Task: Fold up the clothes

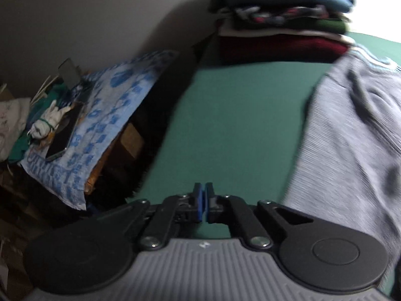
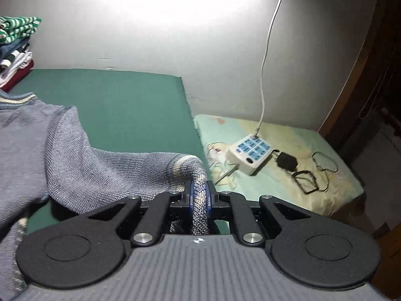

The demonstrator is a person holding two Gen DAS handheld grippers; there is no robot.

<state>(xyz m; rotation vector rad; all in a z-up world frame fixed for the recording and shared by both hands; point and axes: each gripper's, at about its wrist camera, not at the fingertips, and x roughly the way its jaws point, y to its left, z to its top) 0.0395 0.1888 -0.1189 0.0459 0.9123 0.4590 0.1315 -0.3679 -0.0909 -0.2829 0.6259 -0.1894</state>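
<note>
In the left wrist view, the left hand-held gripper (image 1: 203, 202) pointed down at the green worktop (image 1: 233, 125), its blue pads pressed flat together with nothing between them. The grey knitted sweater (image 1: 351, 138) lay spread to the right of it, apart from the fingers, blurred by motion. At the far edge of the worktop stood a tall stack of folded clothes (image 1: 283, 17), a dark red piece at the bottom. To the left, lower than the worktop, a blue-and-white patterned cloth (image 1: 112, 115) covered some furniture and carried a dark phone (image 1: 65, 135) beside a white bundle.

In the right wrist view, the right hand-held gripper (image 2: 199, 198) was clamped narrowly on the striped cuff (image 2: 199, 200) of the sweater's sleeve, the knit filling the gap between its pads. The sleeve ran left from the cuff to the sweater's body (image 2: 37, 138) on the worktop. The folded stack (image 2: 15, 47) showed at far left. To the right, a pale printed sheet (image 2: 288, 175) held a white power strip (image 2: 250, 155) with a white cable, a black adapter and loose wires.
</note>
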